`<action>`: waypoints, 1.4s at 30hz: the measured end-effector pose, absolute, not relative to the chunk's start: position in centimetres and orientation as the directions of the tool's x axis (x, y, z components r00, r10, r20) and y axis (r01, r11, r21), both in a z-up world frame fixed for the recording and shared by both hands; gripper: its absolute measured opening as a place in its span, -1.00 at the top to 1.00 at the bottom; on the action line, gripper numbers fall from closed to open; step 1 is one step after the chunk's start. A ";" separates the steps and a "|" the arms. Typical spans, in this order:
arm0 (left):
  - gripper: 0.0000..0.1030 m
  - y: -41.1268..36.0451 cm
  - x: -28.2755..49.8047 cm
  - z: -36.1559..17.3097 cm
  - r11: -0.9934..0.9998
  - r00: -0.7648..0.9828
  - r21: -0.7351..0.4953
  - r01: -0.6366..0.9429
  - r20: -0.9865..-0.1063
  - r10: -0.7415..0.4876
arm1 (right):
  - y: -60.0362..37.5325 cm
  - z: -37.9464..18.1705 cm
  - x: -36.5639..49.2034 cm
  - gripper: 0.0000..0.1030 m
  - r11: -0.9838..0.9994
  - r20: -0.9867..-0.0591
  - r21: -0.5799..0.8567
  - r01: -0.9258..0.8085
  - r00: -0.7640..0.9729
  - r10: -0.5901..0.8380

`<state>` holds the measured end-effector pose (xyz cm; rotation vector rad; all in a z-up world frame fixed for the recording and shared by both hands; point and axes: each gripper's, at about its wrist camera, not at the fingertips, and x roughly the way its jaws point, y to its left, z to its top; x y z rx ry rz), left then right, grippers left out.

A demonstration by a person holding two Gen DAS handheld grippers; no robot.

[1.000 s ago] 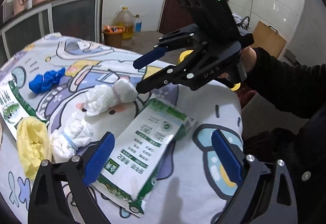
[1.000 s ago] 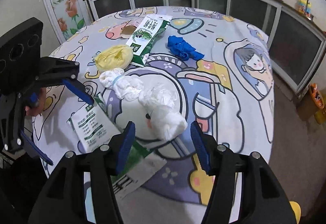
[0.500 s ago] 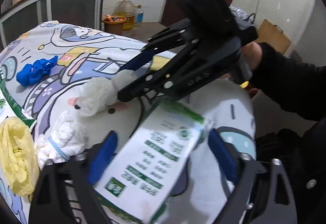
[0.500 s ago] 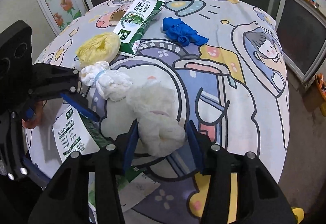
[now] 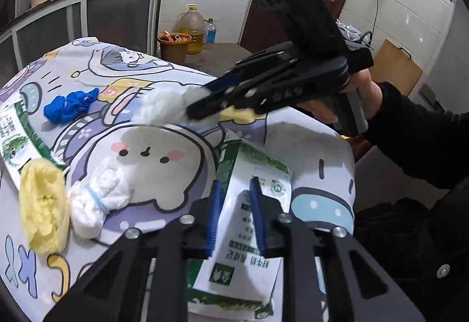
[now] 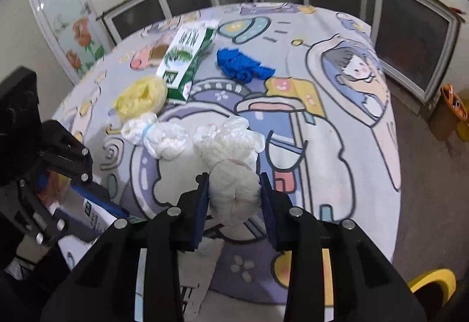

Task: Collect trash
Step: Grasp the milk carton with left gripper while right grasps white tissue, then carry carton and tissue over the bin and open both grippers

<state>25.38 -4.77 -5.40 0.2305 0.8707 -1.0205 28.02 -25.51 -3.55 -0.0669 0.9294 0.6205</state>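
A flattened green-and-white milk carton (image 5: 258, 175) lies at the near edge of the table with the cartoon cloth (image 5: 316, 140). My left gripper (image 5: 234, 219) pinches it between its blue pads, and the jaws are still closing. A crumpled white paper wad (image 6: 234, 193) sits squeezed between the pads of my right gripper (image 6: 233, 204), whose jaws are also still closing. From the left wrist, the right gripper (image 5: 199, 105) shows above the carton with the same white wad (image 5: 161, 108) at its tips.
On the cloth lie a blue glove wad (image 6: 243, 65), a yellow wad (image 6: 140, 96), a white wad with a blue band (image 6: 158, 134) and a second carton (image 6: 187, 58). An orange bin (image 5: 174, 43) stands on the floor past the table.
Both pairs of jaws have narrowed from wide open. The left pads came in onto the carton, and the right pads came in onto the white wad.
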 end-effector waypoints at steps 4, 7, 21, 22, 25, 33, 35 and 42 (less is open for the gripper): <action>0.50 -4.7 24.6 -5.6 0.543 0.235 -0.192 0.818 -0.750 -0.619 | -26.5 -2.5 27.1 0.38 0.829 -0.750 0.216 -0.516 0.456 0.479; -0.60 -5.2 23.8 -5.3 0.520 0.238 -0.154 0.840 -0.757 -0.609 | -26.9 -1.9 26.2 0.38 0.833 -0.747 0.202 -0.514 0.469 0.471; -0.16 -9.0 22.5 -7.7 0.502 0.246 -0.020 0.864 -0.855 -0.456 | -28.9 0.1 23.8 0.37 0.839 -0.702 0.204 -0.504 0.522 0.484; -0.16 -8.4 22.8 -6.7 0.518 0.252 -0.040 0.855 -0.839 -0.482 | -29.1 0.2 23.6 0.37 0.840 -0.697 0.207 -0.502 0.527 0.487; -0.16 -6.8 23.6 -4.4 0.555 0.282 -0.073 0.829 -0.802 -0.526 | -30.3 0.8 22.9 0.37 0.842 -0.675 0.227 -0.490 0.544 0.499; -0.17 -8.5 23.7 -1.8 0.557 0.308 -0.085 0.826 -0.760 -0.572 | -36.9 0.4 20.7 0.37 0.900 -0.652 0.279 -0.335 0.622 0.434; -0.17 -10.1 23.3 -1.6 0.537 0.299 -0.090 0.839 -0.749 -0.592 | -39.2 0.3 19.6 0.37 0.914 -0.644 0.294 -0.278 0.649 0.405; -0.17 -17.4 23.3 -0.9 0.463 0.258 -0.107 0.880 -0.710 -0.655 | -47.7 0.0 14.2 0.37 0.966 -0.640 0.258 -0.029 0.744 0.193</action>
